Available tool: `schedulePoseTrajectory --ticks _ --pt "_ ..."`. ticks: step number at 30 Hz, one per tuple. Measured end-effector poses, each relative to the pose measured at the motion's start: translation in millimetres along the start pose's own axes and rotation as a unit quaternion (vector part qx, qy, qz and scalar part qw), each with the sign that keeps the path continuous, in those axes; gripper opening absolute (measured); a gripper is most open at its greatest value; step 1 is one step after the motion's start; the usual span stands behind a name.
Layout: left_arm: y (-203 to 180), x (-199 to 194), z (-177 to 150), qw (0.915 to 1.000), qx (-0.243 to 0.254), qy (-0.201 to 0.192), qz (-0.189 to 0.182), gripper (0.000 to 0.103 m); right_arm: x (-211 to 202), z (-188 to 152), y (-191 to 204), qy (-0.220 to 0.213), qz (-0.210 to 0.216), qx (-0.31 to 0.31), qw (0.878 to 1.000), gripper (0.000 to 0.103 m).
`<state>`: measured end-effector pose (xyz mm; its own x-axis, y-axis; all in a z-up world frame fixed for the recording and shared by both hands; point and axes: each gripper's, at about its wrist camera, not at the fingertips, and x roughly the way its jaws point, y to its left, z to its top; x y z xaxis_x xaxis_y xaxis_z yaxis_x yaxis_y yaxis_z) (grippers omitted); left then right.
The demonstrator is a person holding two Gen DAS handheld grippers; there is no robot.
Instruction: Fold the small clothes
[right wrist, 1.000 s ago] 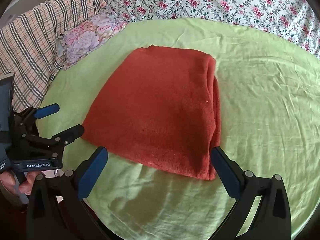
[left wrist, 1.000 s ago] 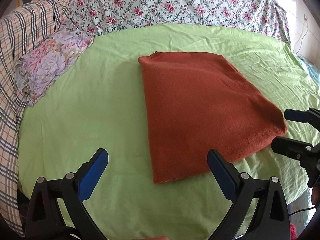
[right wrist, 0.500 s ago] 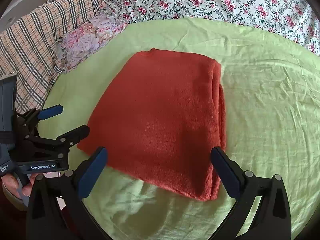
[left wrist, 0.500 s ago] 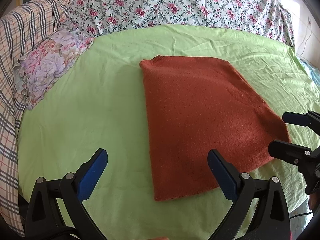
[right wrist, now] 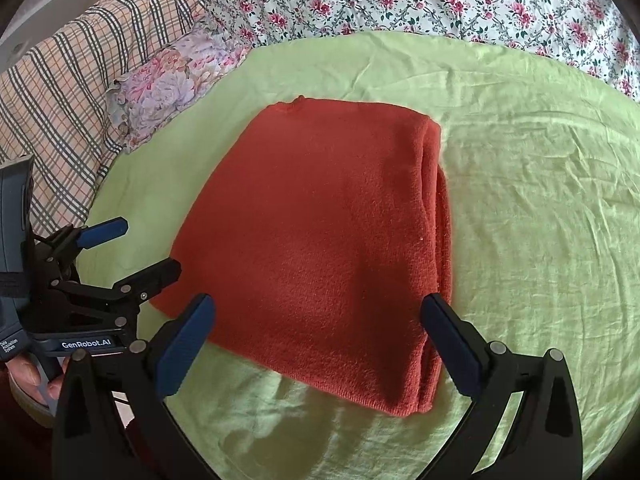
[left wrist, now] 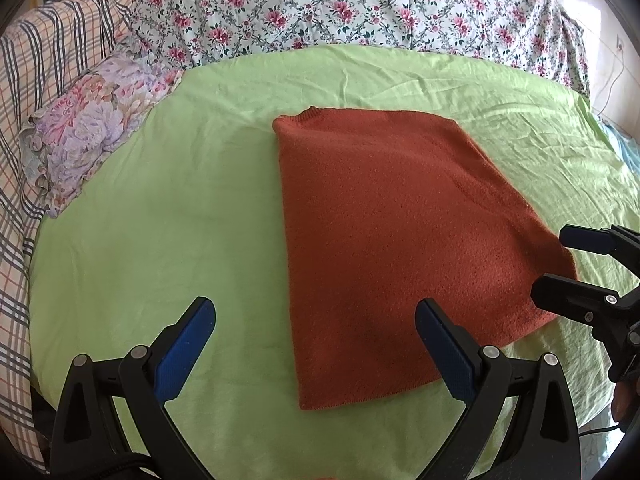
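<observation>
A rust-orange knitted garment (left wrist: 392, 240) lies folded flat on the light green sheet (left wrist: 160, 220); in the right wrist view (right wrist: 320, 240) its stacked folded edges run along its right side. My left gripper (left wrist: 316, 336) is open and empty, hovering over the garment's near left corner. My right gripper (right wrist: 316, 332) is open and empty, hovering over the garment's near edge. Each gripper also shows in the other's view: the right one (left wrist: 568, 264) at the garment's right corner, the left one (right wrist: 132, 248) at its left corner. Neither touches the cloth.
A floral quilt (left wrist: 360, 8) bounds the far side of the sheet. A small flowered pillow (left wrist: 92, 132) and a plaid blanket (right wrist: 60, 92) lie at the left. The green sheet's (right wrist: 540, 200) near edge drops off below the grippers.
Both grippers have drifted forward over the garment, which now sits lower and nearer in both views. Both stay open. The garment has not moved.
</observation>
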<state>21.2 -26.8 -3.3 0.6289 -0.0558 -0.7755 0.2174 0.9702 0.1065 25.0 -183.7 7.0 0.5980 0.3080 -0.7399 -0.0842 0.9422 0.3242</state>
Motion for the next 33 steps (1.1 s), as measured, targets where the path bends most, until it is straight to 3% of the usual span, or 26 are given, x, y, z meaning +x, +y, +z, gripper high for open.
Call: schedulePoseTrajectory --ticks 33 --pt "-10.5 -5.7 -5.0 1.0 -0.004 -0.002 0.001 0.1 -2.7 -3.6 5.3 -0.004 0.003 0.003 1.0 0.102"
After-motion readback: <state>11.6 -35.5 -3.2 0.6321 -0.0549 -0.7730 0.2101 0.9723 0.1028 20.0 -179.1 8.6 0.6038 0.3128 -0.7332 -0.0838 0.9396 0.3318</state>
